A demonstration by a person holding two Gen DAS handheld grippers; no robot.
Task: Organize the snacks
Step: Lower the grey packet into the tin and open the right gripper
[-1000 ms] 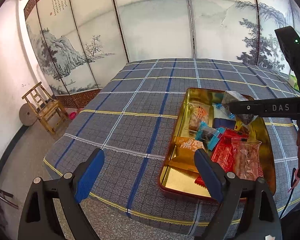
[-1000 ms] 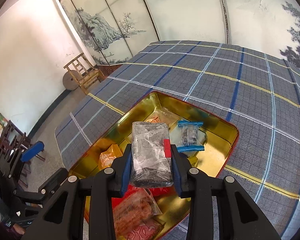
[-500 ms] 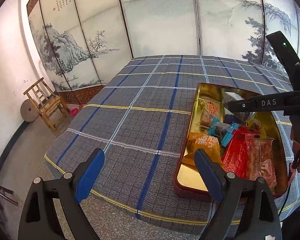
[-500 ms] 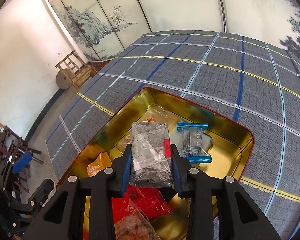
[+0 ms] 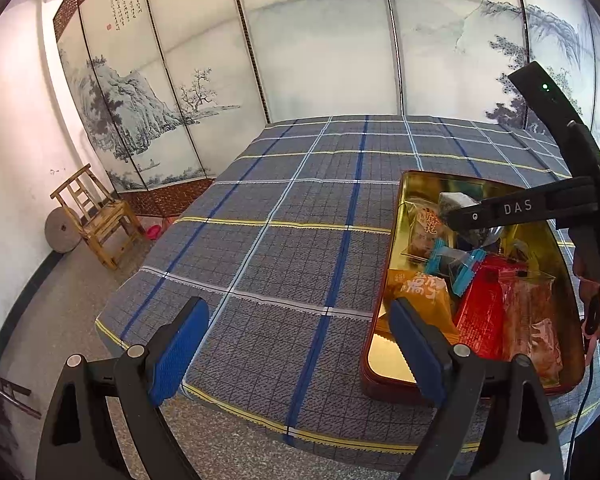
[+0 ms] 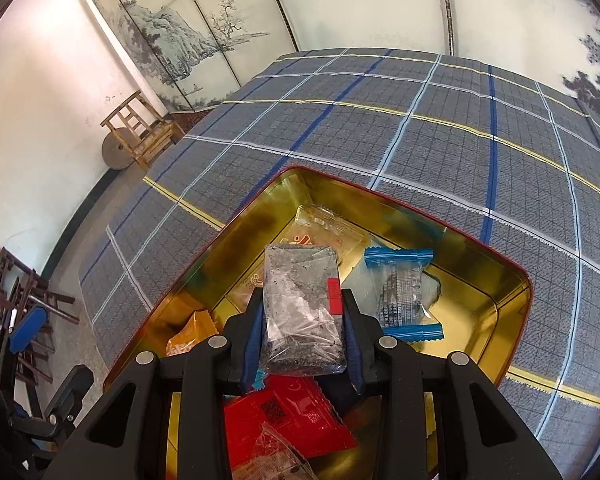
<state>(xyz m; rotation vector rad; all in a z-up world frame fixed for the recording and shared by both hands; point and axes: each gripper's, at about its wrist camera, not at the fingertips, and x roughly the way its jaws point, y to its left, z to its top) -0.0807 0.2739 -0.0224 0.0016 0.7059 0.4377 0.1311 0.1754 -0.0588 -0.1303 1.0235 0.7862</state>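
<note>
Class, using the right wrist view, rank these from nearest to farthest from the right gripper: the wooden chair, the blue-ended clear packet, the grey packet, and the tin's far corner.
1. Grey packet: clamped between the right gripper pads.
2. Blue-ended clear packet: just right, lying in the tin.
3. Tin's far corner: ahead on the plaid cloth.
4. Wooden chair: far left, by the wall.

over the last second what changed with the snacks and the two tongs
The right tongs, clamped on the clear packet of dark snack, came lower and closer over the gold tin, toward its far end by the blue-ended packet. Nothing was let go. The left tongs stayed open and empty at the table's near edge, and the packets in the tin lie as before.
</note>
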